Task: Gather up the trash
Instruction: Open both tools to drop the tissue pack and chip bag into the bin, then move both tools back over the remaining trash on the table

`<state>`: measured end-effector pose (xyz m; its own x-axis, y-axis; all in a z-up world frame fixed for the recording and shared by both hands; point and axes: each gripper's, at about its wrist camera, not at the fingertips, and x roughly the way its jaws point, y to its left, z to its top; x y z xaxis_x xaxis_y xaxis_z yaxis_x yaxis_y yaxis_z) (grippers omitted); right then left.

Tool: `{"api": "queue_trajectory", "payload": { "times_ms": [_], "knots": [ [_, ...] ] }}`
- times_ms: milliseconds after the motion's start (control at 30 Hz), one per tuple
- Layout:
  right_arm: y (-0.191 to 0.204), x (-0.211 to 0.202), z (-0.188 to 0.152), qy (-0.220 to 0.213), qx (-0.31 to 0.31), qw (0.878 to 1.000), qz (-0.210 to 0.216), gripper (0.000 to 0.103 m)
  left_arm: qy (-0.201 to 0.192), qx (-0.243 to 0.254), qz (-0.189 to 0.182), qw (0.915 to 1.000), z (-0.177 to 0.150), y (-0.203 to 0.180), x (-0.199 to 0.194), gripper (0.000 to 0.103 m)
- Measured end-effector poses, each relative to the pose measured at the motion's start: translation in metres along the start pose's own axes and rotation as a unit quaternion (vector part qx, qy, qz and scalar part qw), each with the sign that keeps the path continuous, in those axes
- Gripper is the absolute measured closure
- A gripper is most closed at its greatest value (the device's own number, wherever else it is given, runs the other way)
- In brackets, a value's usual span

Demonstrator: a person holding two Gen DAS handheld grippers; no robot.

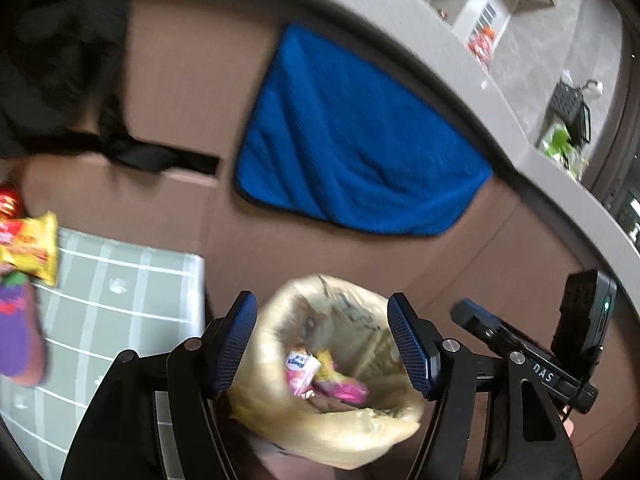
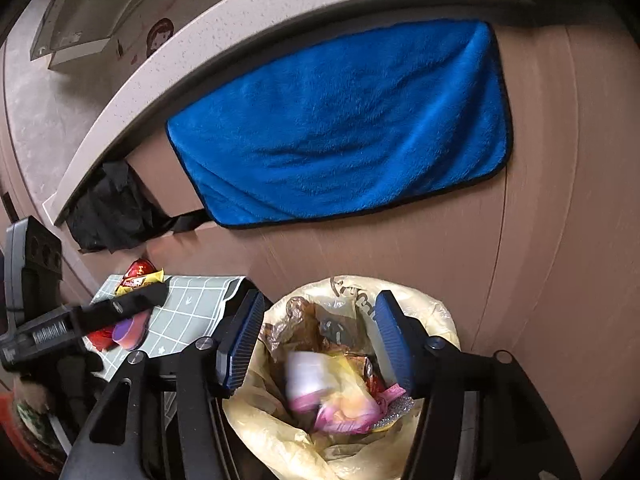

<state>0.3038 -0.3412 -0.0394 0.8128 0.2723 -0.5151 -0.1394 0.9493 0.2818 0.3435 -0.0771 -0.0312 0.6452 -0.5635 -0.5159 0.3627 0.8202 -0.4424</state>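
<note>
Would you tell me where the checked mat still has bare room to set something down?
The checked mat is free over its middle and the edge nearest the yellow trash bag. Its far left side is crowded: the yellow snack packet, a red wrapper and a purple item lie there.

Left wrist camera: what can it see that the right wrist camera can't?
Only the left wrist view shows the black basket and green leaves far off on the floor, and the right hand-held gripper from the side.

Only the right wrist view shows the face stickers on the wall and the left hand-held gripper from the side.

Both show the blue towel hanging on the brown cabinet, the yellowish trash bag with a pink wrapper inside, the green checked mat with snack packets, and open jaws over the bag.
</note>
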Motion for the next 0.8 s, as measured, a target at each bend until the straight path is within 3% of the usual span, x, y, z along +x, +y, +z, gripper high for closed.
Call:
{"api": "queue_trajectory", "payload": {
  "times_ms": [200,400,533,700,800],
  "knots": [
    [0.031,-0.009,0.0,-0.015,-0.046,0.999,-0.022,0.047,-0.029,0.003,0.066,0.9974,0.002,0.044,-0.046,0.034],
    [0.075,-0.004,0.002,-0.031,-0.073,0.997,-0.003,0.047,-0.047,-0.014,0.134,0.9897,-0.018,0.105,-0.105,0.034],
    [0.112,0.012,0.0,-0.019,-0.091,0.995,0.021,0.047,-0.066,-0.048,0.172,0.9818,-0.024,0.158,-0.147,0.034],
    [0.155,0.038,-0.01,0.012,-0.106,0.993,0.054,0.047,-0.066,-0.097,0.186,0.9755,-0.028,0.213,-0.168,0.034],
    [0.184,0.055,-0.019,0.037,-0.12,0.99,0.072,0.047,-0.047,-0.106,0.189,0.9751,-0.028,0.239,-0.165,0.034]
  ]
}}
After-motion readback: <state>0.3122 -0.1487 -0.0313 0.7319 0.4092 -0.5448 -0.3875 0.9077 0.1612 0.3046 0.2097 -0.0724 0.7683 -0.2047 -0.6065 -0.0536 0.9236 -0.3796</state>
